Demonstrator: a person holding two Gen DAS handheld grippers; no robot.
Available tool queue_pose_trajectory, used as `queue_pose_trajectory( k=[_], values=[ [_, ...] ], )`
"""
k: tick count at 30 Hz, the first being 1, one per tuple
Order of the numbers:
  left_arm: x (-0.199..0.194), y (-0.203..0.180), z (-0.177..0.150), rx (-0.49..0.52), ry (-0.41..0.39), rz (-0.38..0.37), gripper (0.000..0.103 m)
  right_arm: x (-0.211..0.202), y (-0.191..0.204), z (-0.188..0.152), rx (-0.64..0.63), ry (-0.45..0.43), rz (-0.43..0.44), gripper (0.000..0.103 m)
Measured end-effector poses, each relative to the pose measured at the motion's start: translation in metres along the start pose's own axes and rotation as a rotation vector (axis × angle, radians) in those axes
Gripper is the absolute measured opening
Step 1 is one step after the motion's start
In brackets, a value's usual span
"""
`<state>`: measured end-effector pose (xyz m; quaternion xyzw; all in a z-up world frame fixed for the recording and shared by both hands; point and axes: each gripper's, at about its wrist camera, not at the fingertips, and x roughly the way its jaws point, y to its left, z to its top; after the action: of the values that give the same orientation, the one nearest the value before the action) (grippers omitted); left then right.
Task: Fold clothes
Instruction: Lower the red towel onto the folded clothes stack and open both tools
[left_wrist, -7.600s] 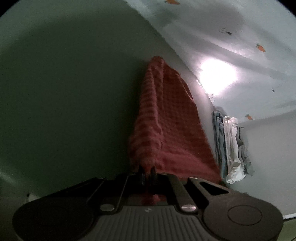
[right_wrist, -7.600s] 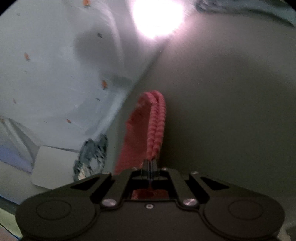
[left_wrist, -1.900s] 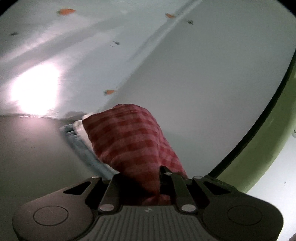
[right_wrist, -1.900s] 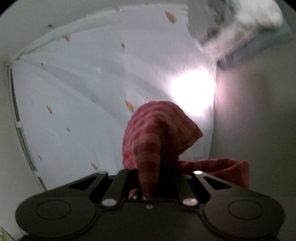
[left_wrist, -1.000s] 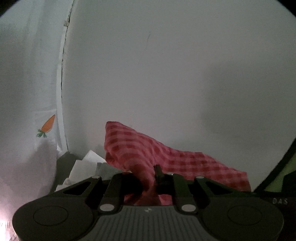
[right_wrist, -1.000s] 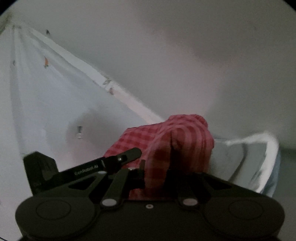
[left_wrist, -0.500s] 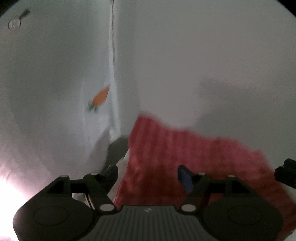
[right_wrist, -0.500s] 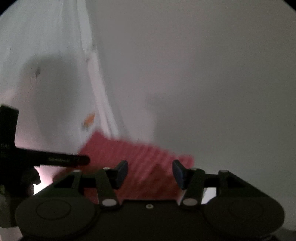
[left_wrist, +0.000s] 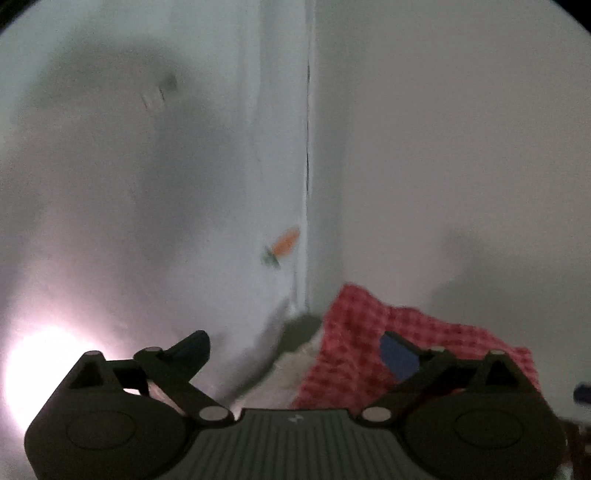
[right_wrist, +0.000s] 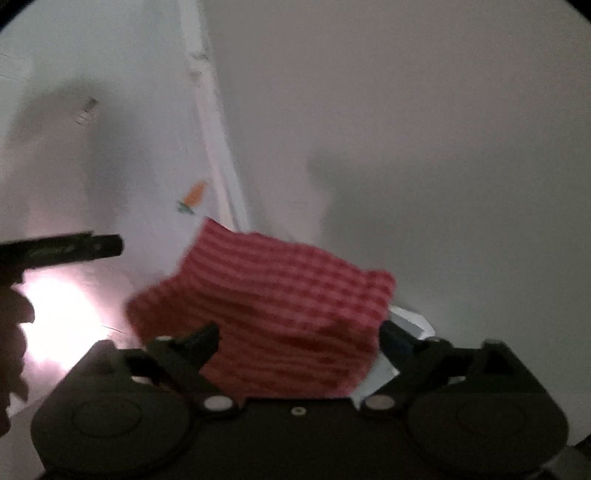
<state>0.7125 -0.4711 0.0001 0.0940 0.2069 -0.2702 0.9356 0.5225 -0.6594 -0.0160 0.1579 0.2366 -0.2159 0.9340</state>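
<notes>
A folded red checked cloth (left_wrist: 354, 332) lies on a pile of pale folded clothes (left_wrist: 291, 369) by the wall corner. It also shows in the right wrist view (right_wrist: 280, 302), resting on white folded clothes (right_wrist: 406, 321). My left gripper (left_wrist: 295, 354) is open and empty, with the cloth behind its right finger. My right gripper (right_wrist: 299, 347) is open and empty, just in front of the cloth. The left gripper's finger (right_wrist: 74, 247) shows at the left of the right wrist view.
A pale sheet with small carrot prints (left_wrist: 284, 245) covers the surface on the left; it also shows in the right wrist view (right_wrist: 192, 195). A plain wall (left_wrist: 443, 147) stands on the right. A bright glare (left_wrist: 40, 365) sits at lower left.
Both grippers held the red cloth a second ago. They have opened and let it go onto the pile, and both have drawn back a little.
</notes>
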Motion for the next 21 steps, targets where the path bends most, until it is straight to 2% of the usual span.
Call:
queue_pose_trajectory(
  k=[4, 7, 10, 12, 17, 21],
  values=[
    [-0.080, 0.003, -0.009, 0.050, -0.104, 0.059, 0.103, -0.041, 0.020, -0.005, -0.041, -0.044, 0.068, 0.102],
    [-0.150, 0.005, -0.022, 0.014, -0.151, 0.102, 0.103, -0.071, 0.037, -0.011, -0.067, -0.045, 0.139, 0.102],
    [-0.213, 0.006, -0.043, -0.083, -0.198, 0.166, 0.103, -0.107, 0.058, -0.027, -0.127, -0.032, 0.207, 0.102],
    [-0.250, 0.007, -0.058, -0.130, -0.204, 0.203, 0.103, -0.131, 0.074, -0.041, -0.177, -0.025, 0.244, 0.103],
    [-0.337, 0.011, -0.104, -0.142, -0.176, 0.275, 0.103, -0.190, 0.108, -0.079, -0.270, -0.006, 0.341, 0.103],
    [-0.407, 0.022, -0.144, -0.213, -0.164, 0.329, 0.103, -0.238, 0.134, -0.114, -0.318, -0.006, 0.398, 0.103]
  ],
)
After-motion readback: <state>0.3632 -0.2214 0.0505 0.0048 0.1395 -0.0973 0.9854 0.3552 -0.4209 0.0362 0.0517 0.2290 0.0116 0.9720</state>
